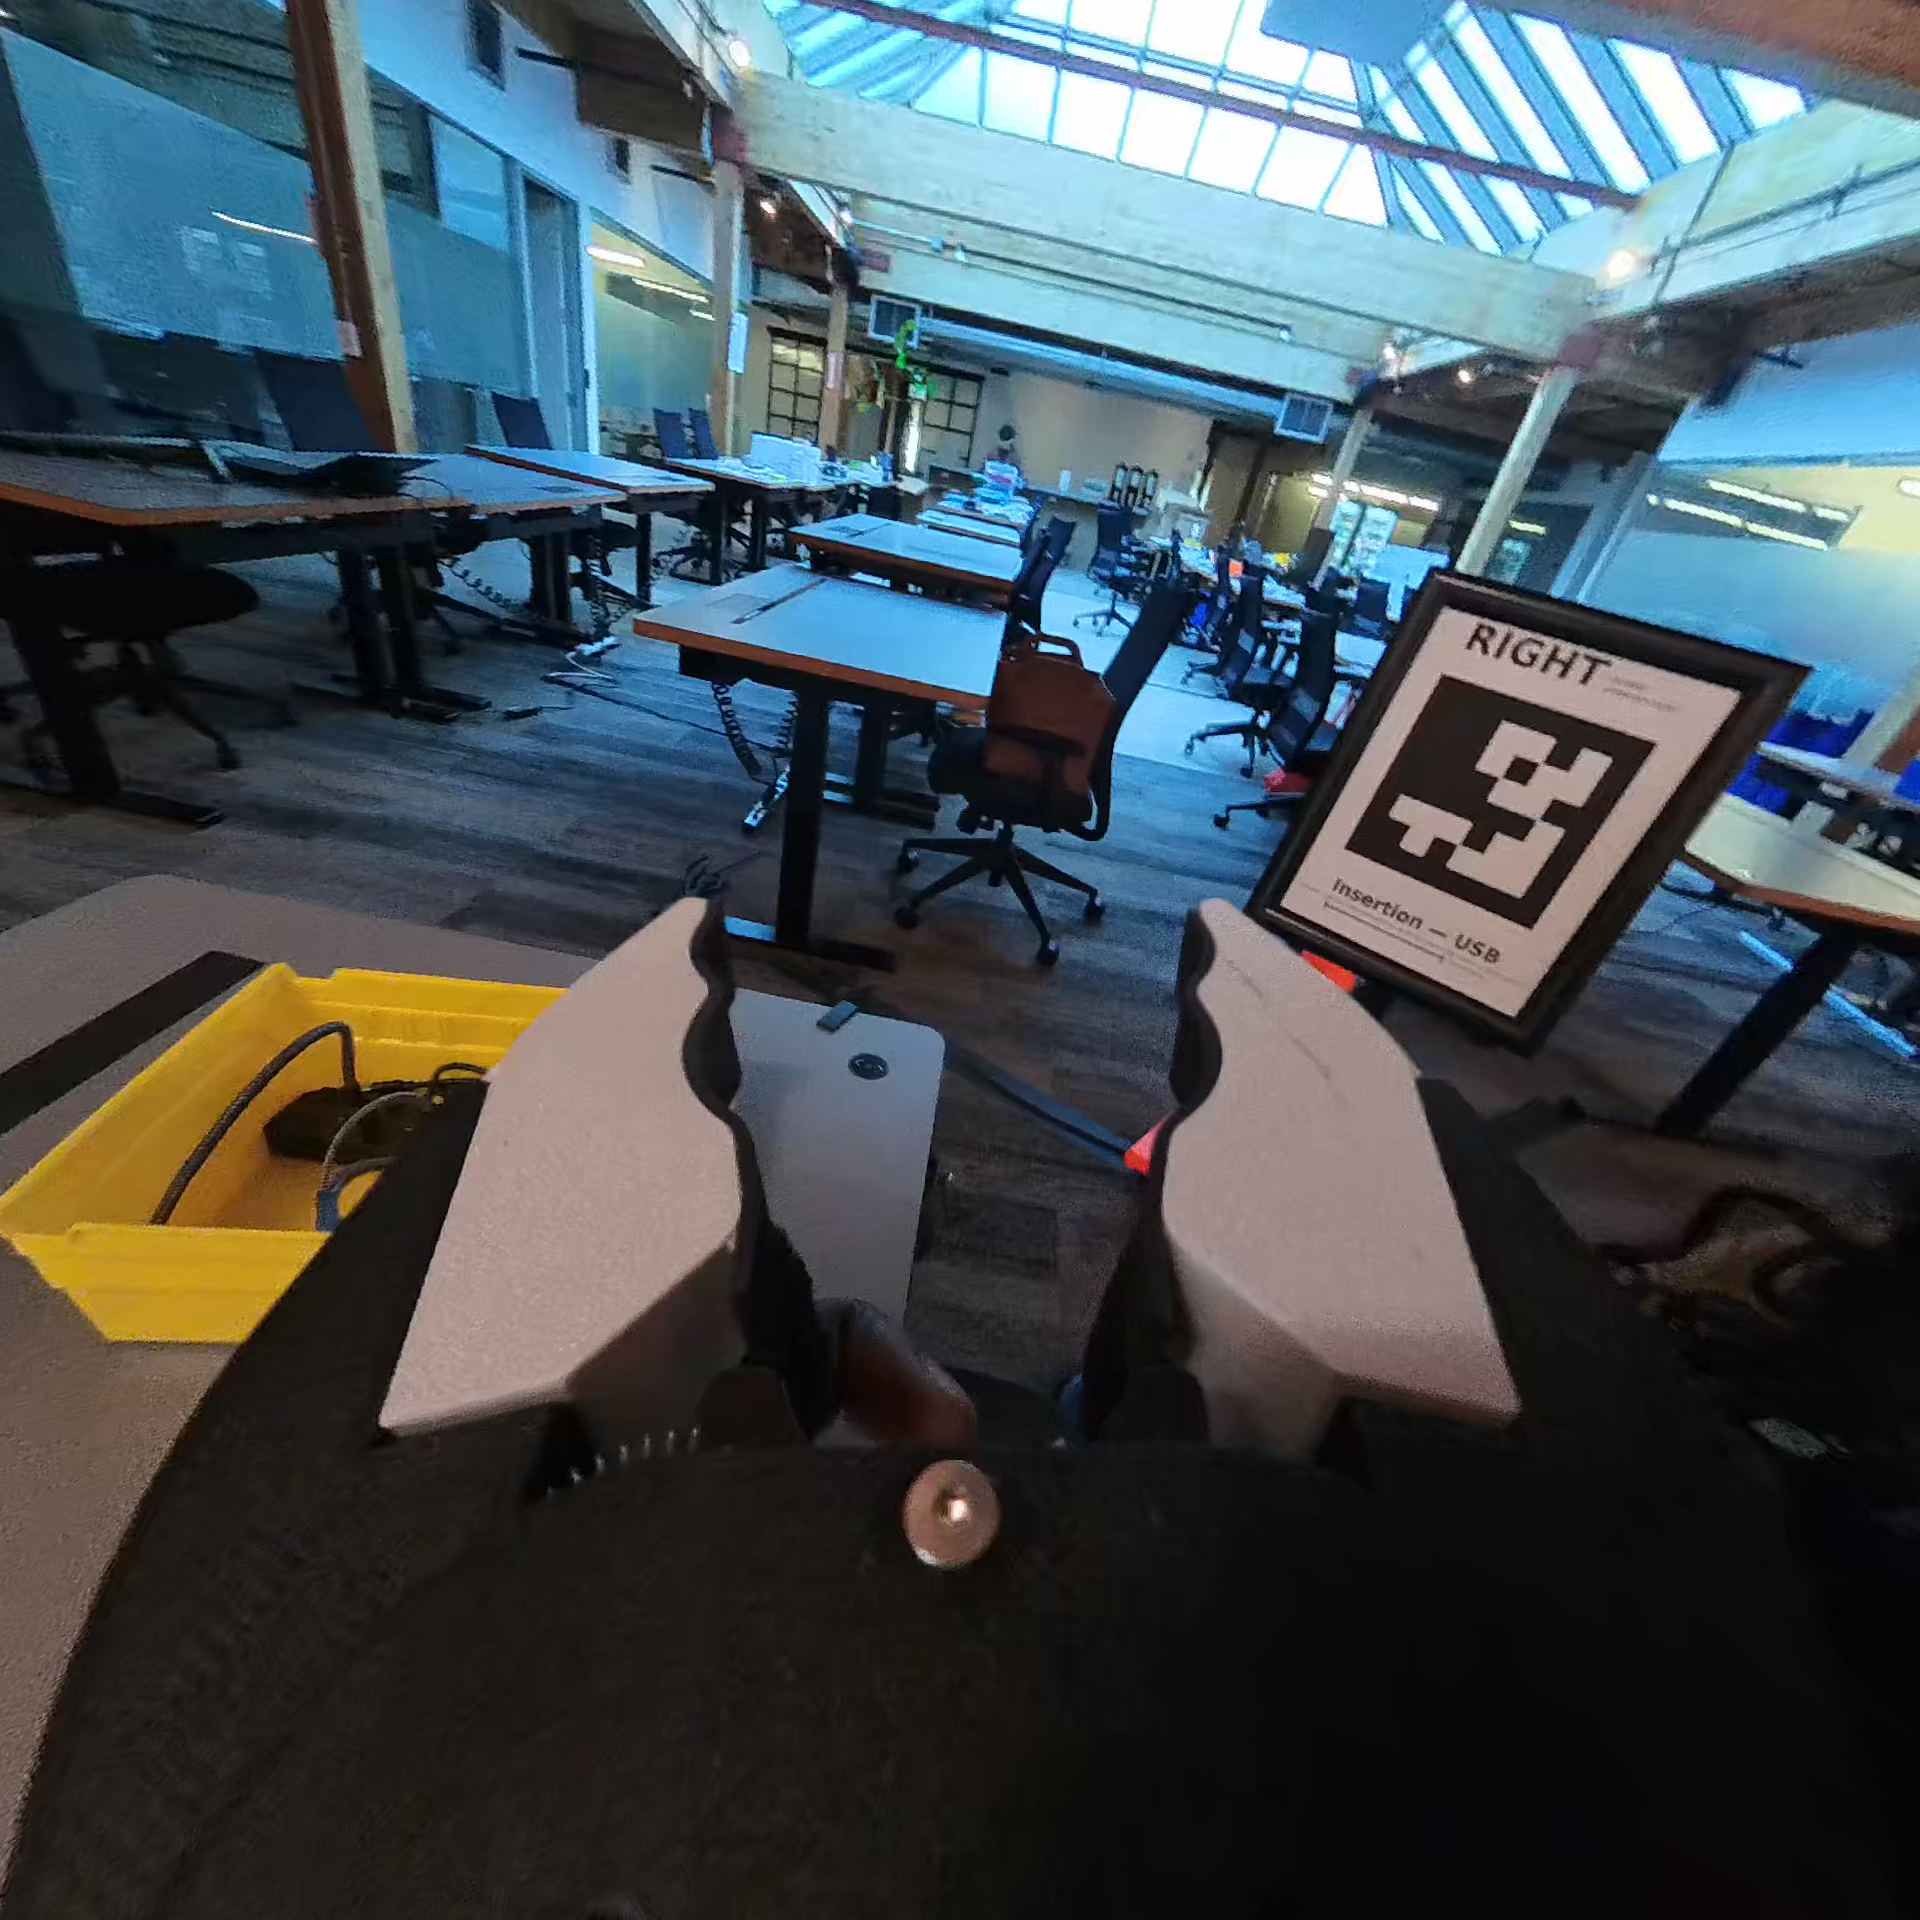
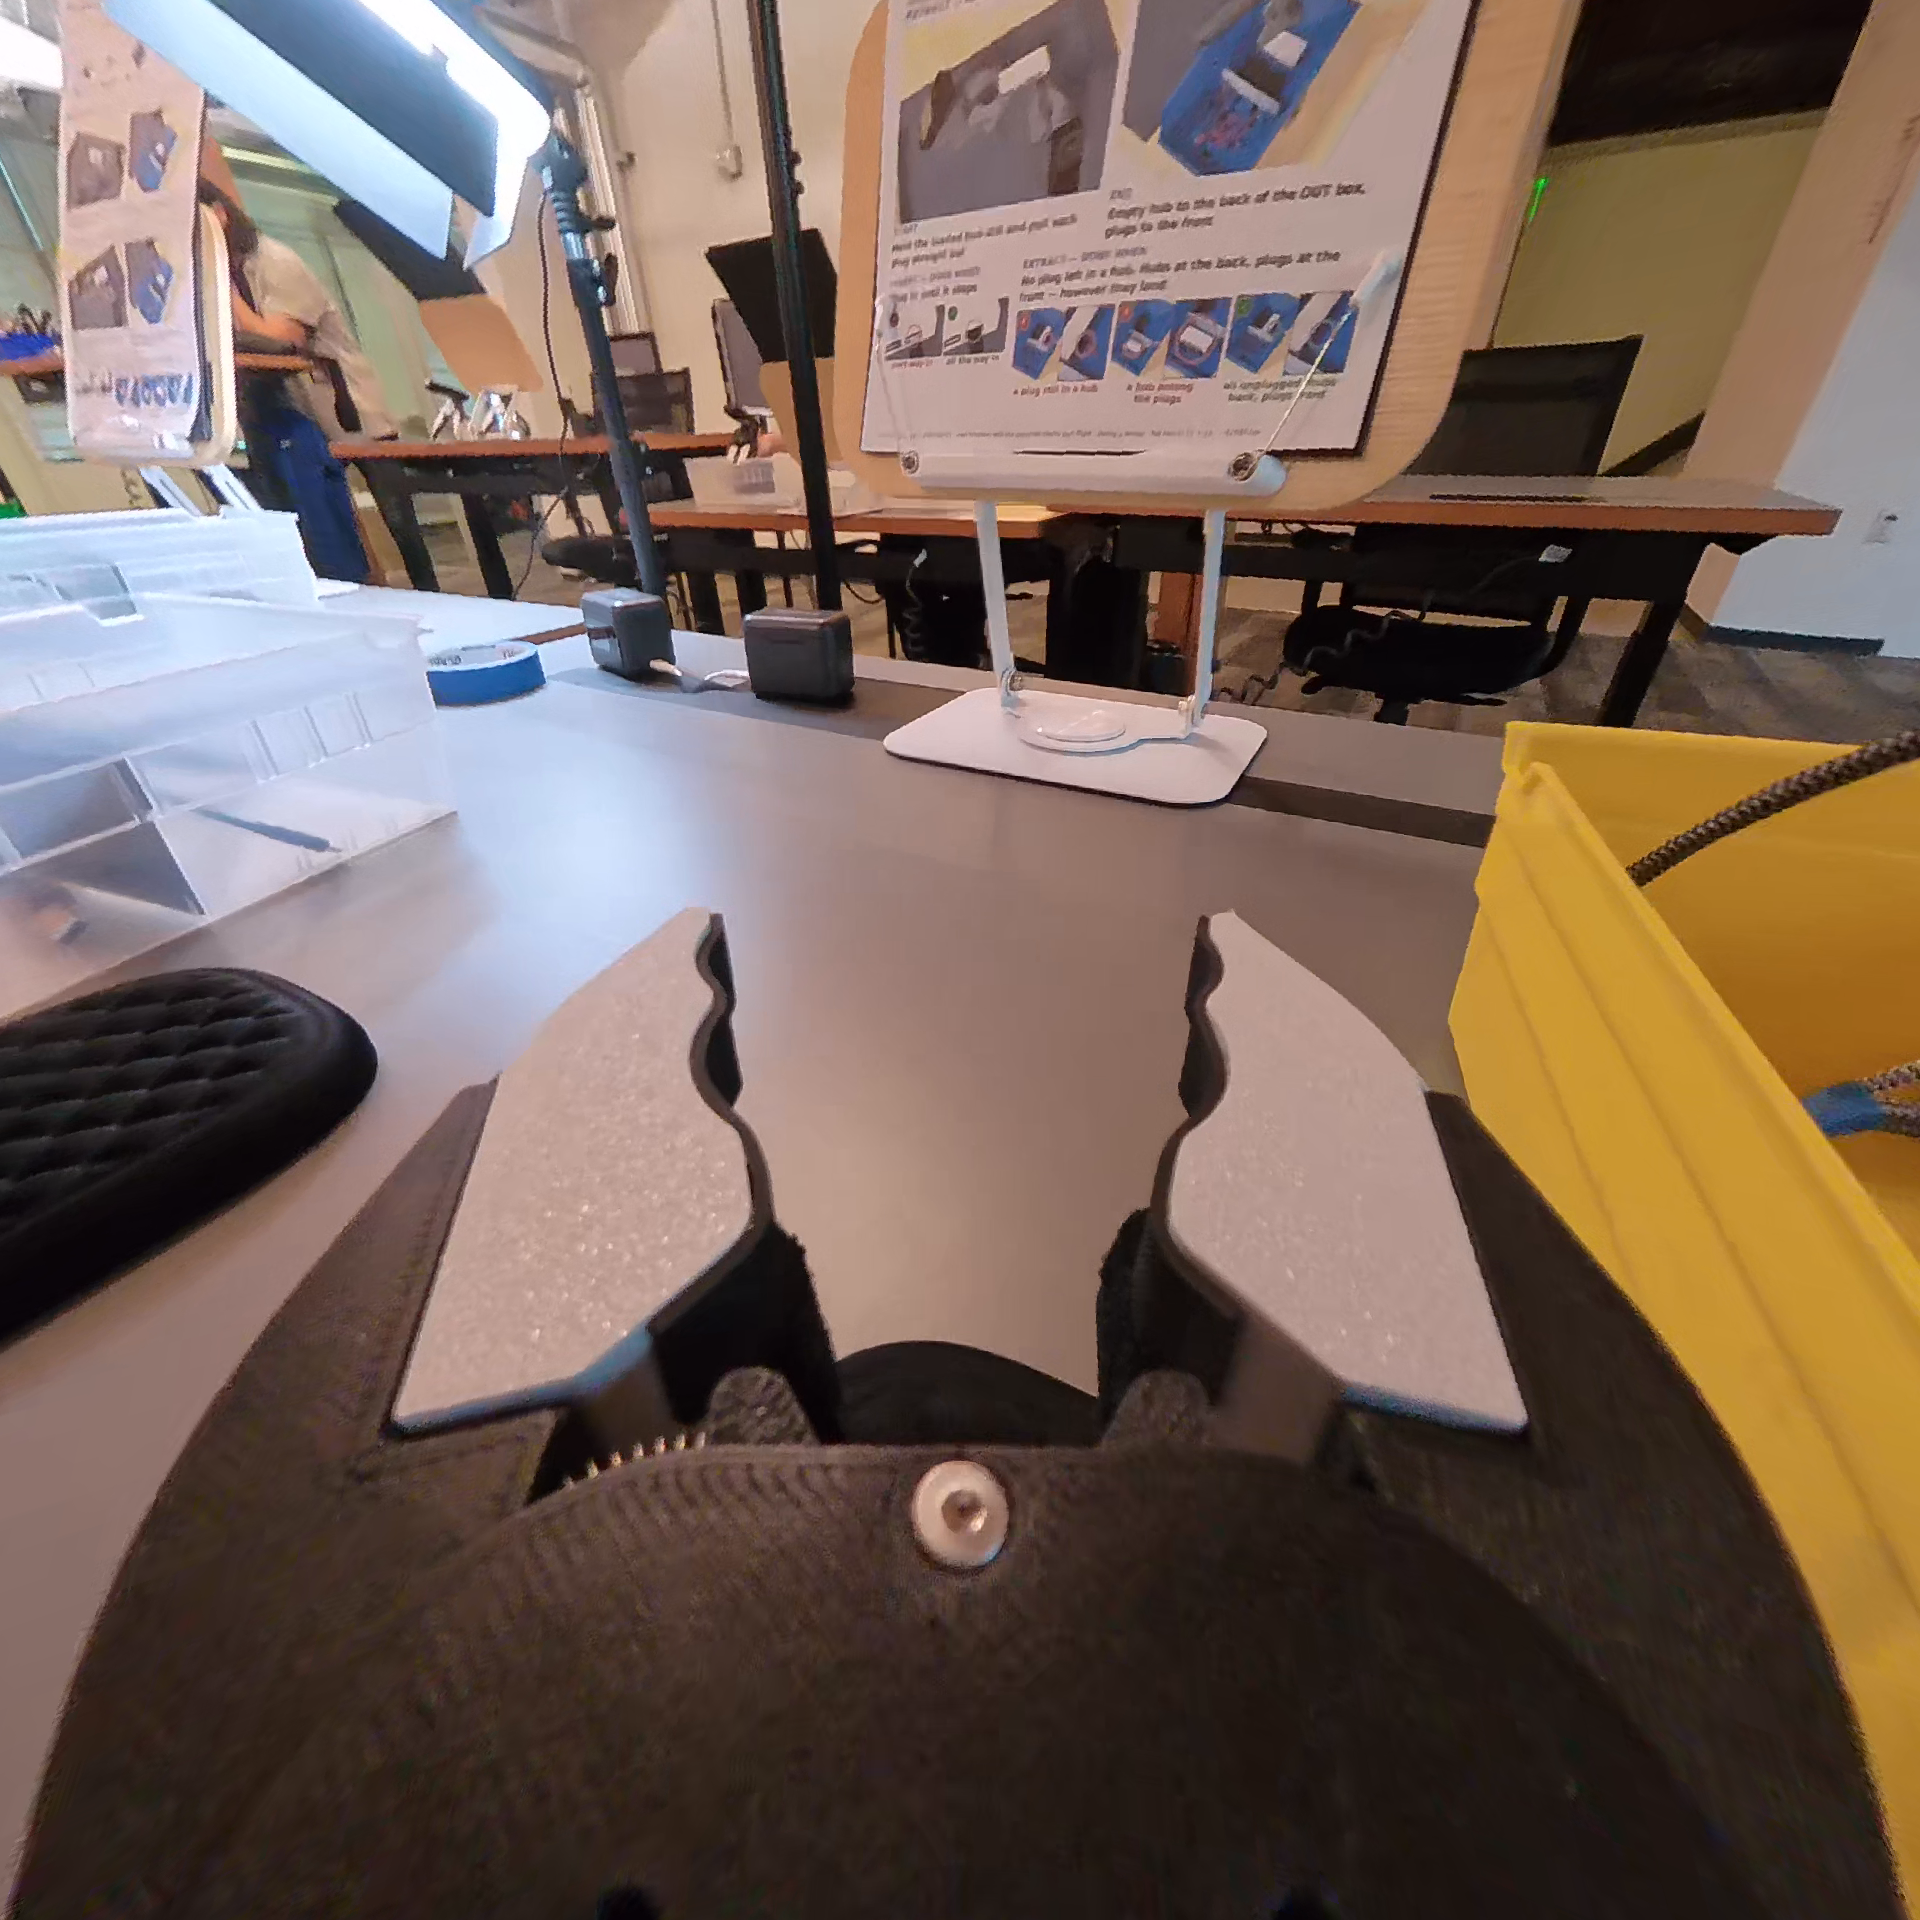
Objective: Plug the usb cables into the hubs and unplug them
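A yellow bin (image 1: 125,1236) sits on the grey table to the left of my left gripper (image 1: 951,935). It holds a black hub (image 1: 312,1122) with a braided cable (image 1: 239,1101) and a blue-ended cable. My left gripper is open and empty, raised past the table's edge and pointing out over the room. The same yellow bin (image 2: 1621,1039) stands at the right of the right wrist view with a braided cable (image 2: 1766,805) over its rim. My right gripper (image 2: 961,935) is open and empty, low over the bare table (image 2: 935,883), left of the bin.
A framed sign with a black marker (image 1: 1507,810) stands right of my left gripper. An instruction sheet on a white stand (image 2: 1081,738) is at the table's far edge. Clear plastic boxes (image 2: 187,727), blue tape (image 2: 486,670), two black chargers (image 2: 798,655) and a black pad (image 2: 135,1101) lie left. The left gripper's tips are roughly 35 cm from the right gripper's.
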{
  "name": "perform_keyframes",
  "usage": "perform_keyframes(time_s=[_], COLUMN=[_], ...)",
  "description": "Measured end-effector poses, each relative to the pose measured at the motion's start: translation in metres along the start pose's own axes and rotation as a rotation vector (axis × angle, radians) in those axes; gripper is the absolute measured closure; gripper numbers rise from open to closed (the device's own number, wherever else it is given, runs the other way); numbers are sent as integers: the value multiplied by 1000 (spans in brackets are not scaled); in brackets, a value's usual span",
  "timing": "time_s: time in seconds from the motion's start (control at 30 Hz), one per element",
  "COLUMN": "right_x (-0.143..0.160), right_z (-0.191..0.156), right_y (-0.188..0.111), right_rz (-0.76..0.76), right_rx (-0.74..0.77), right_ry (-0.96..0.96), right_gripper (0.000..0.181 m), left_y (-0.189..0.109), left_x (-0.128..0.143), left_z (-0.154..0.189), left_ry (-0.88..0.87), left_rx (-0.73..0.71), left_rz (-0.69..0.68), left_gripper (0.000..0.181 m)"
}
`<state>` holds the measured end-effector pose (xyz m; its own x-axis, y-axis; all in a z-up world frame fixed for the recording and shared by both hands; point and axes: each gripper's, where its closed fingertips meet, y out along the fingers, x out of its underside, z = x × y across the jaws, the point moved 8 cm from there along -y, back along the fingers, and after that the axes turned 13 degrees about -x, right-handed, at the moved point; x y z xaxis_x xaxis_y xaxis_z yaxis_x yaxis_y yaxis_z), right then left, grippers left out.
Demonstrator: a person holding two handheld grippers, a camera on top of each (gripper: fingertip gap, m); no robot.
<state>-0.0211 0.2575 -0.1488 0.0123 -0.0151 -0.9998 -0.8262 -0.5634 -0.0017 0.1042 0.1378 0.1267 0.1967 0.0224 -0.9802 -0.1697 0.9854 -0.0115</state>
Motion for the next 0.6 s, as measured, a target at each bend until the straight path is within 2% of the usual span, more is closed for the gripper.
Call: perform_keyframes(time_s=[0.07, 0.13, 0.2, 0.33, 0.43, 0.53, 0.6], right_x=[-1, -1, -1, -1, -1, -1, -1], right_z=[2, 4, 6, 10, 10, 8, 6], right_y=[-2, -4, -4, -5, -6, -7, -5], right_rz=[25, 40, 45, 55, 63, 70, 56], right_rx=[4, 4, 8, 13, 1, -5, -5], right_ry=[22, 43, 58, 101, 113, 93, 67], right_gripper=[97, 97, 95, 95, 94, 95, 95], left_y=[-4, -8, -11, -20, -37, -79, -129], left_x=[2, 4, 5, 1, 9, 30, 47], left_z=[-4, -4, -9, -35, -95, -163, -218], left_ry=[-40, 31, 25, -61, -104, 41, 121], left_rx=[2, -26, -52, -70, -184, -330, -611], left_rz=[4, 18, 17, 18, 26, -123, -226], left_gripper=[99, 95, 94, 93, 96, 96, 98])
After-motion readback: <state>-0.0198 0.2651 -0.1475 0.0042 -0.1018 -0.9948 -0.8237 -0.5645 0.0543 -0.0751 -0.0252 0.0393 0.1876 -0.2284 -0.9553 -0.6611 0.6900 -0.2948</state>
